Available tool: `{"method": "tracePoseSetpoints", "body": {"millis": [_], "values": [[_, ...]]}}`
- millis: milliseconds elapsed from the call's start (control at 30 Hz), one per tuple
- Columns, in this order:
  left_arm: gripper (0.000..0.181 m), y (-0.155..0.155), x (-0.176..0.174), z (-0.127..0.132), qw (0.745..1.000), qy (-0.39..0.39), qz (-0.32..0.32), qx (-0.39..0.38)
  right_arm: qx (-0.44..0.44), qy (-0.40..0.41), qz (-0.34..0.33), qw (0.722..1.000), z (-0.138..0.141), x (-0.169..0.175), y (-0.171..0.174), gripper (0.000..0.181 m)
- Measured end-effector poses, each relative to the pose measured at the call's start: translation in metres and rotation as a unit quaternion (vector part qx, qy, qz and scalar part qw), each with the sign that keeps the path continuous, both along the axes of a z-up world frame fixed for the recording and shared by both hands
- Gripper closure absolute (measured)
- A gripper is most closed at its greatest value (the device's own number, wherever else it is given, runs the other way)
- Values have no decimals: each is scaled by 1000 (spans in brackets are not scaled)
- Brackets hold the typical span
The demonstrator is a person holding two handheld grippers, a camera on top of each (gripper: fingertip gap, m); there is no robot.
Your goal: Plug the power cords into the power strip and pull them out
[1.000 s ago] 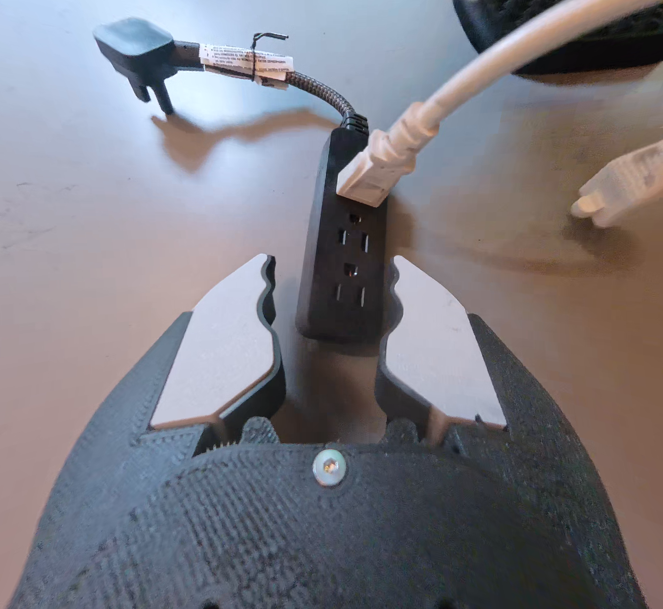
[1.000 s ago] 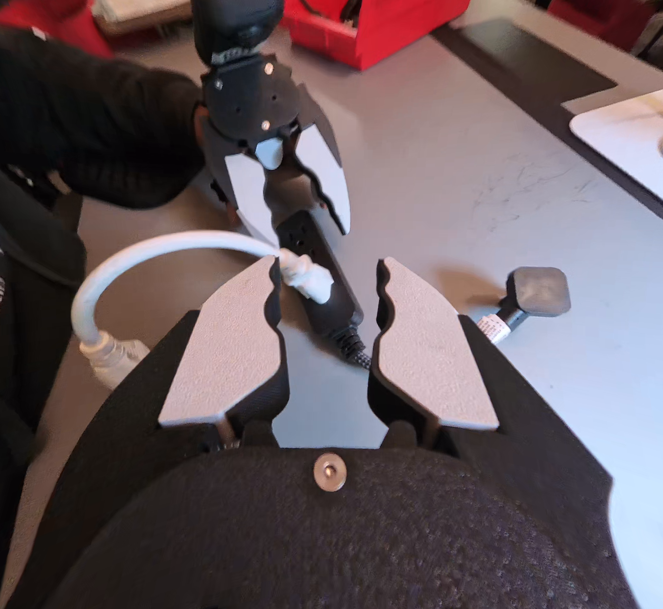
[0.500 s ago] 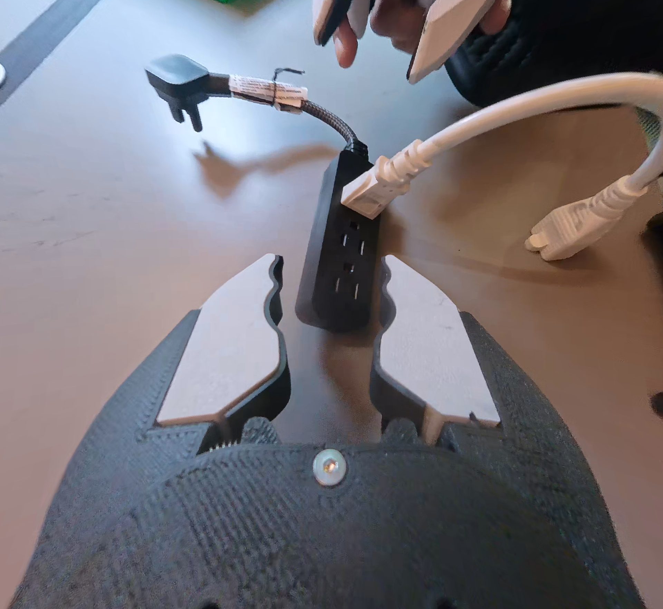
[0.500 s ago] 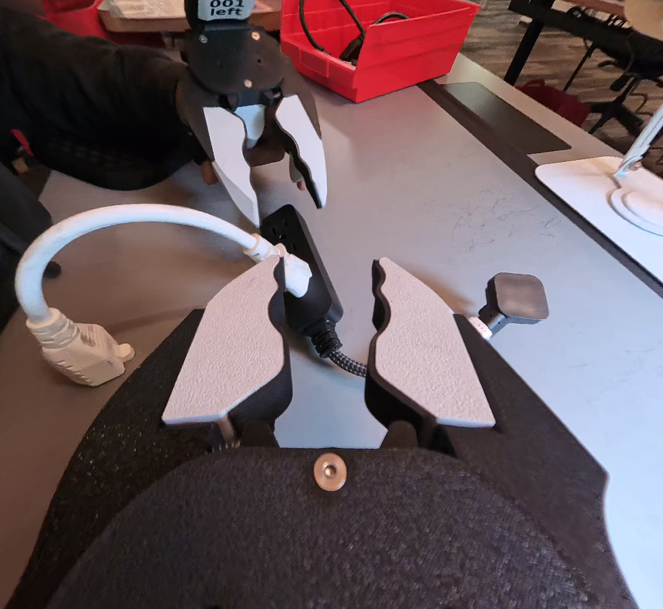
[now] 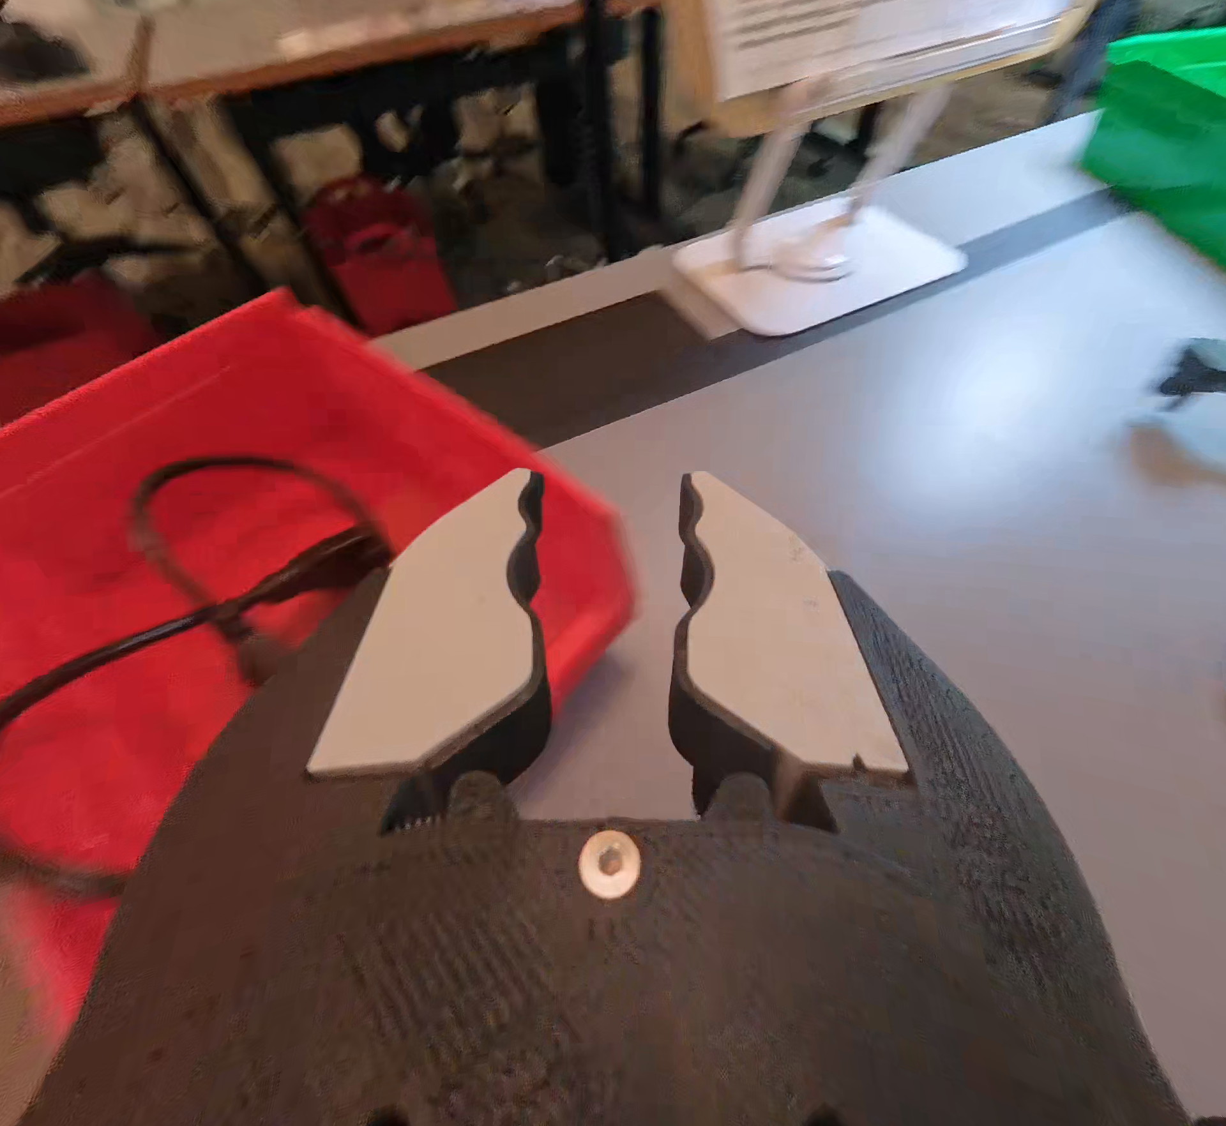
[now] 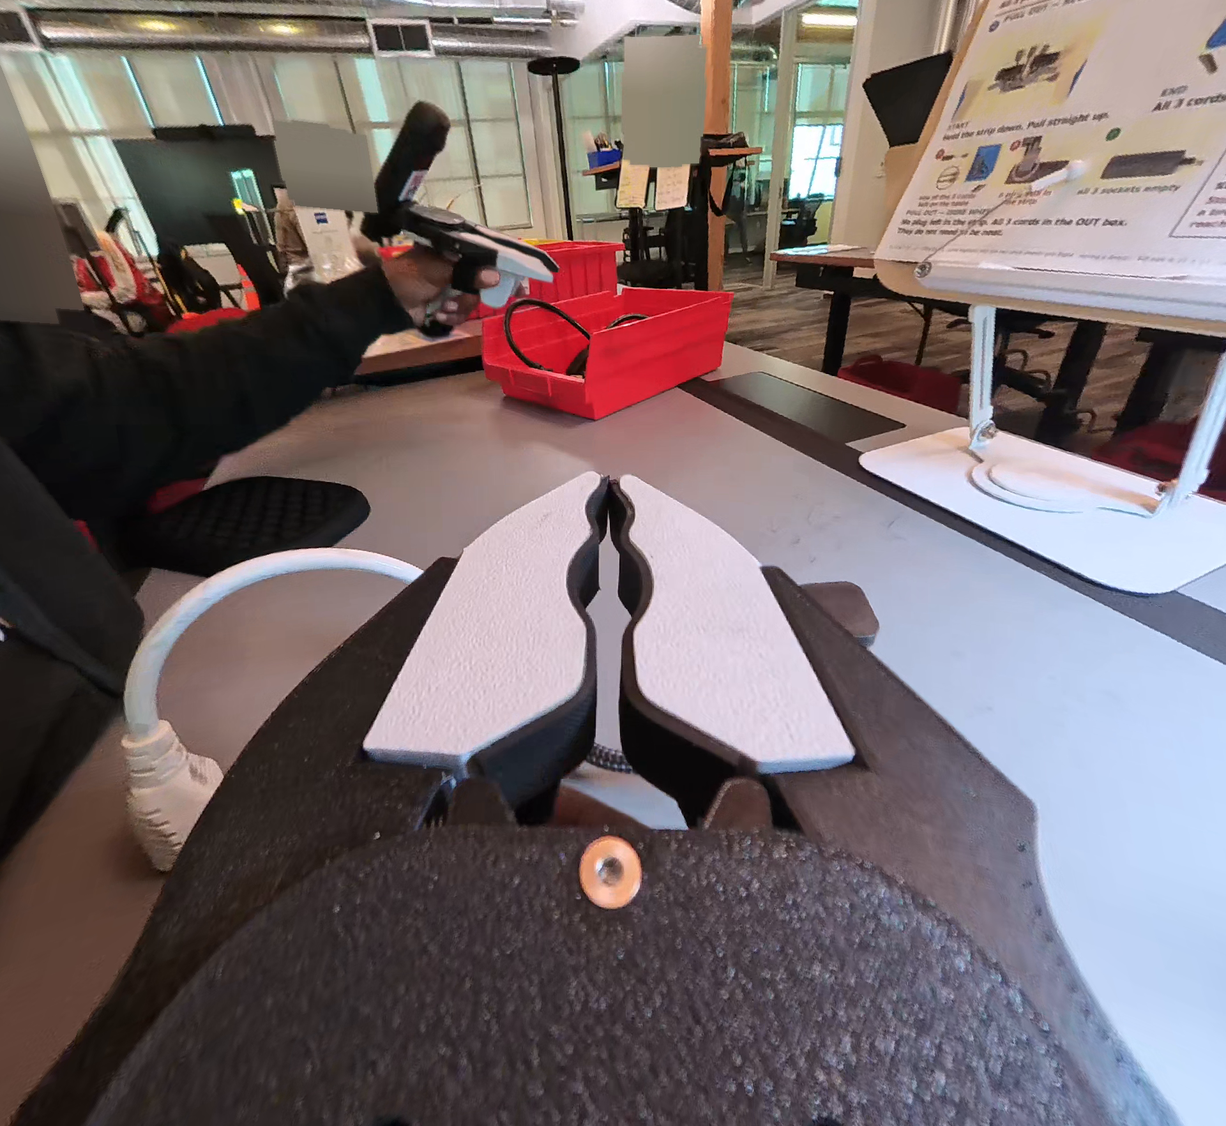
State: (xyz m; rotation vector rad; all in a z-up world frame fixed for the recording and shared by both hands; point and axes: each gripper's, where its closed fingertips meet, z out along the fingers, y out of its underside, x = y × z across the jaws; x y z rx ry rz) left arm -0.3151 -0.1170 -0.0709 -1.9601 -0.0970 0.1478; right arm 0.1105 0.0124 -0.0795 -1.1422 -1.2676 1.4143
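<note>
A grey table (image 6: 995,729) in an open workshop carries the scene, with other benches and windows behind.

The right gripper (image 6: 608,487) is low over the table, its fingertips closed together with nothing seen between them. Under its body a bit of braided black cable (image 6: 605,757) shows, and a dark plug (image 6: 842,610) peeks out past its right finger. The power strip itself is hidden below this gripper, so its exact place cannot be told. Just left of the gripper a white power cord (image 6: 219,590) arches over the table and ends in a white connector (image 6: 166,789) lying on the surface.

The left gripper (image 5: 607,484) is raised off the table, jaws parted with a clear gap and holding nothing. In the right wrist view the left gripper (image 6: 524,258) shows farther off in a hand (image 6: 431,285) with a dark sleeve, above a red bin (image 6: 637,358). Black cords (image 5: 199,597) lie coiled in the red bin (image 5: 464,451), which stands near the table's far edge. To the right stands a white stand (image 6: 1061,497) bearing an instruction sheet (image 6: 1075,99). The left wrist view is blurred, with a green bin (image 5: 1167,166) at its right edge.
</note>
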Motion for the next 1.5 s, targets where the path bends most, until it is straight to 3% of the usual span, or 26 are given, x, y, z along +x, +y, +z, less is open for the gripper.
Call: {"method": "tracePoseSetpoints", "body": {"millis": [133,267,500,633,700,767,933,1033,1300,1367,1500], "values": [[145,-17,-69,-27,991,-1,45,-127,5,-25,-26,999,-7,-2,7,181],[146,-20,-72,-71,956,-11,-19,-293,33,-49,-48,997,-16,-5,9,181],[138,-58,-81,-95,836,74,-113,-532,35,-61,-56,996,-27,-4,15,181],[136,-85,-87,-110,757,122,-144,-626,28,-72,-53,996,-31,-3,17,181],[144,-91,-87,-114,735,137,-152,-647,21,-79,-53,995,-34,-3,18,181],[172,-85,-89,-105,735,165,-146,-642,10,-87,-50,995,-37,-3,19,181],[172,-81,-98,-78,734,216,-119,-633,0,-86,-51,995,-38,-4,20,173],[172,-68,-105,-49,756,259,-79,-595,6,-84,-52,995,-36,-3,18,169],[174,-24,-85,87,849,353,29,-392,12,-67,-59,996,-25,-1,15,165],[181,-16,-68,122,867,374,37,-328,18,-57,-58,997,-20,1,12,181],[181,-1,-6,186,908,377,12,-186,32,-55,-46,997,-15,2,4,181]]}}
